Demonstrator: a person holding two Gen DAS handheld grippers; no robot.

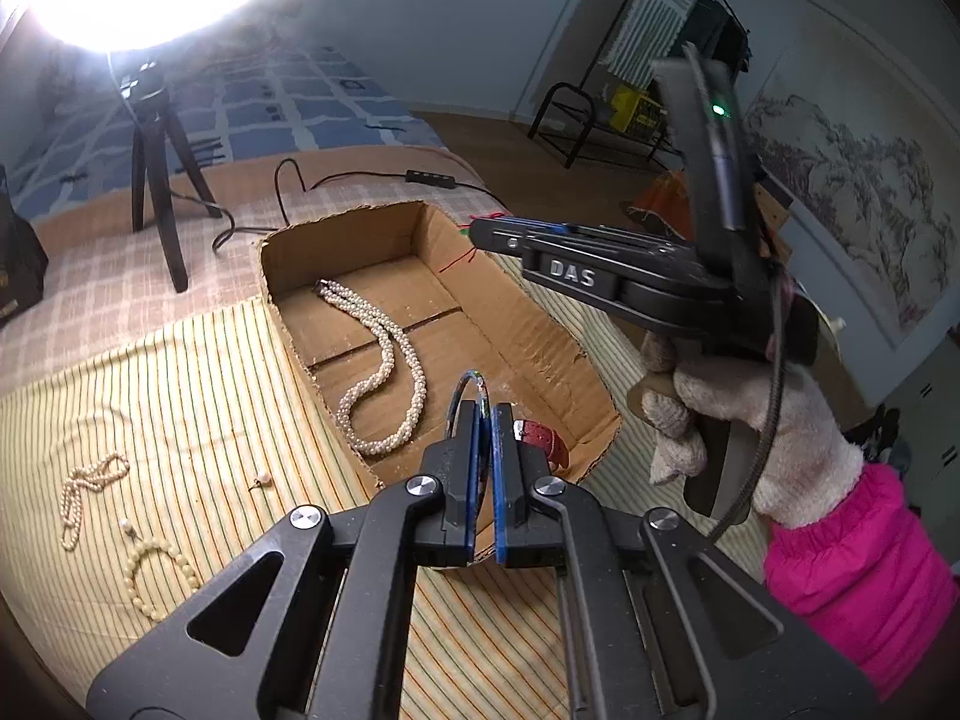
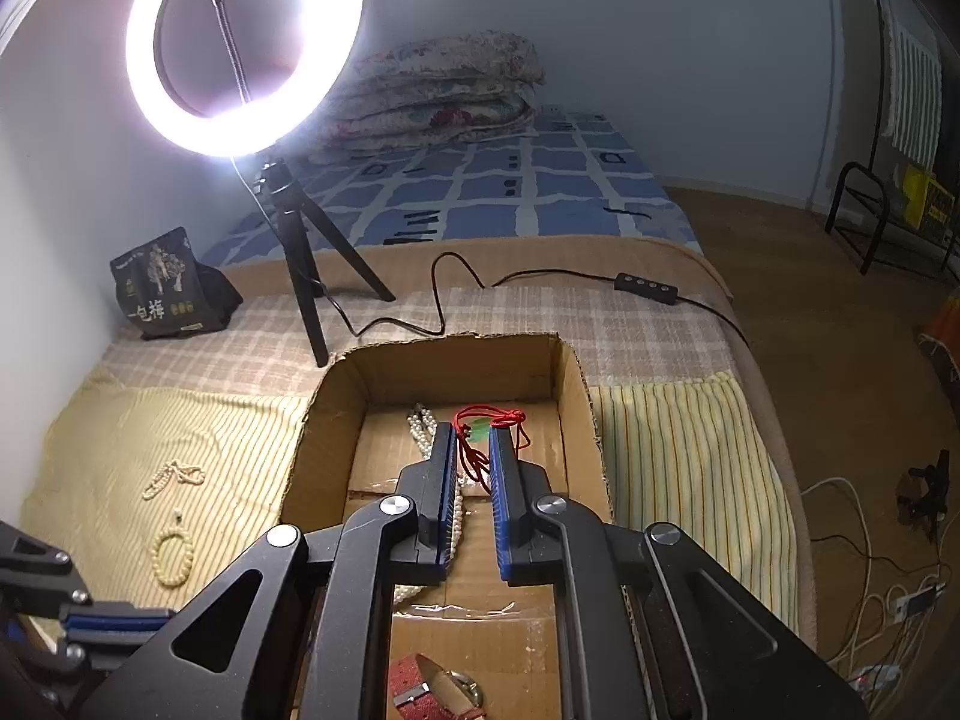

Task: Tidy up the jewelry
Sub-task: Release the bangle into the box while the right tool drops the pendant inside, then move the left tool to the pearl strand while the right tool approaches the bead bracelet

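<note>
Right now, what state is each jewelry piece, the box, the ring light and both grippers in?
left gripper: shut on a thin dark bangle
right gripper: shut on a red cord pendant
cardboard box: open-topped
twisted pearl necklace: lying in box
red-strap watch: lying in box
cream bead bracelet: on striped cloth, outside box
ring light: on

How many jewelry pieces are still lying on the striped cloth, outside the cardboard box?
4: a thin pearl strand, a cream bead bracelet, and two small pearl pieces, all left of the cardboard box. The grippers may hide others.
</note>
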